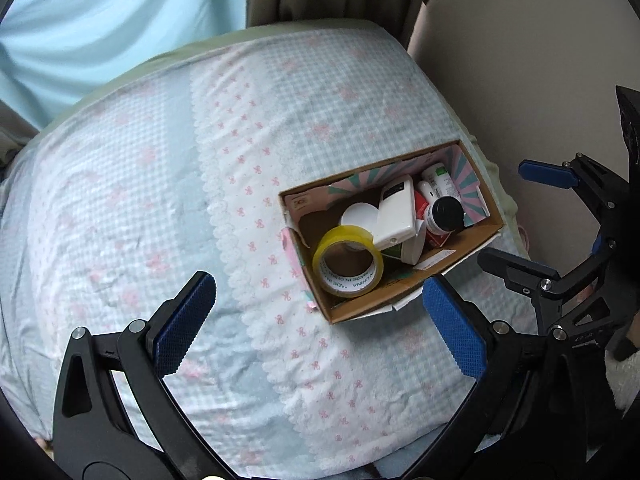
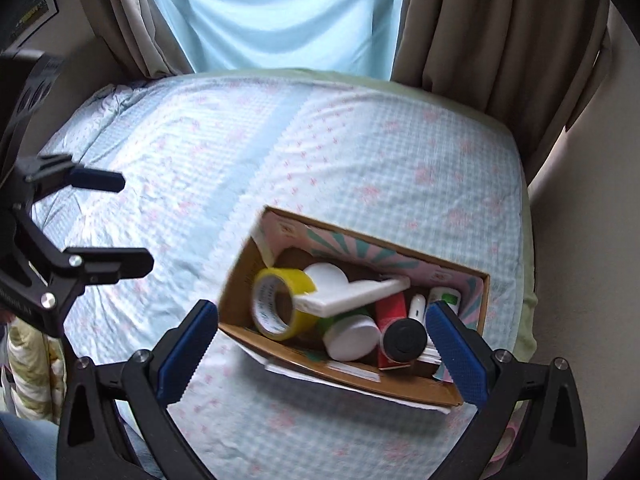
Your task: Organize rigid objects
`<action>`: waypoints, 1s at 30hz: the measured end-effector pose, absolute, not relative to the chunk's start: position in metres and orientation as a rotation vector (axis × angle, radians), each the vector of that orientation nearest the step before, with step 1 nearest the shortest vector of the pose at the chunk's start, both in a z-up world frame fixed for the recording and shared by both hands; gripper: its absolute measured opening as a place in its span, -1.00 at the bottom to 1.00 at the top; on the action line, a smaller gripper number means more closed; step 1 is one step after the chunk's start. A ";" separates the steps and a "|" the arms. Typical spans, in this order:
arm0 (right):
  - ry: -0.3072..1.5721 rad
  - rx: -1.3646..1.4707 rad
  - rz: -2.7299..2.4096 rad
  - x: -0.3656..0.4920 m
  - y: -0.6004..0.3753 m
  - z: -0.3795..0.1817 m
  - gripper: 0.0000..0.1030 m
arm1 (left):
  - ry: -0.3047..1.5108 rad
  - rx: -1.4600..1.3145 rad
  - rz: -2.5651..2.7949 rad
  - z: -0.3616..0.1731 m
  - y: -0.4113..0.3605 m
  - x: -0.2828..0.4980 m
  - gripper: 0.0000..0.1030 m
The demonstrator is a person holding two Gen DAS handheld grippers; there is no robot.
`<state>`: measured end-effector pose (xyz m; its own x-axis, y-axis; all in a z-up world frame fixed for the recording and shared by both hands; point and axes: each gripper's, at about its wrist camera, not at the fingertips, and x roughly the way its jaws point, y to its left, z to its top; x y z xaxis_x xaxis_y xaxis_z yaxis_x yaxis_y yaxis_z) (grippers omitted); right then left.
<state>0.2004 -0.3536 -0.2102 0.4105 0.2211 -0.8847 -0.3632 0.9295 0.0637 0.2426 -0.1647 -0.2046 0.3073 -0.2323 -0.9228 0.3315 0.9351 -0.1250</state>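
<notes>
An open cardboard box (image 1: 456,266) (image 2: 240,272) sits on the bed. Inside lie a yellow tape roll (image 1: 347,265) (image 2: 280,304), a white flat device (image 1: 396,212) (image 2: 352,294), a white round lid (image 1: 359,213) (image 2: 326,276), a black-capped bottle (image 1: 447,213) (image 2: 404,340), a red box (image 2: 390,308) and a white jar (image 2: 352,338). My left gripper (image 1: 316,316) is open and empty, just in front of the box. My right gripper (image 2: 320,352) is open and empty above the box's near side; it also shows in the left wrist view (image 1: 536,224). The left gripper shows at the left of the right wrist view (image 2: 132,224).
The bed (image 1: 140,200) (image 2: 200,140) has a light blue checked sheet with pink bows. Brown curtains (image 2: 480,20) and a pale blue curtain (image 2: 280,8) hang behind it. A wall (image 1: 520,60) stands to the right.
</notes>
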 end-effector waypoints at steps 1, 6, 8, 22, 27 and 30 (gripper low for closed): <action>1.076 -0.138 0.360 0.197 -0.345 -0.199 1.00 | 1.176 0.077 -0.357 -0.192 -0.151 0.236 1.00; 0.985 -0.050 0.282 0.172 -0.307 -0.130 1.00 | 0.987 0.009 -0.265 -0.119 -0.086 0.195 1.00; 0.934 -0.012 0.236 0.158 -0.296 -0.101 1.00 | 0.908 -0.011 -0.228 -0.092 -0.065 0.176 1.00; 0.652 0.016 0.087 0.071 -0.262 -0.001 1.00 | 0.609 -0.101 -0.116 -0.008 0.007 0.074 1.00; 0.644 0.002 0.066 0.059 -0.258 -0.002 1.00 | 0.579 -0.076 -0.111 -0.002 0.006 0.058 1.00; 0.646 0.006 0.066 0.054 -0.257 -0.002 1.00 | 0.571 -0.064 -0.110 0.001 0.003 0.054 1.00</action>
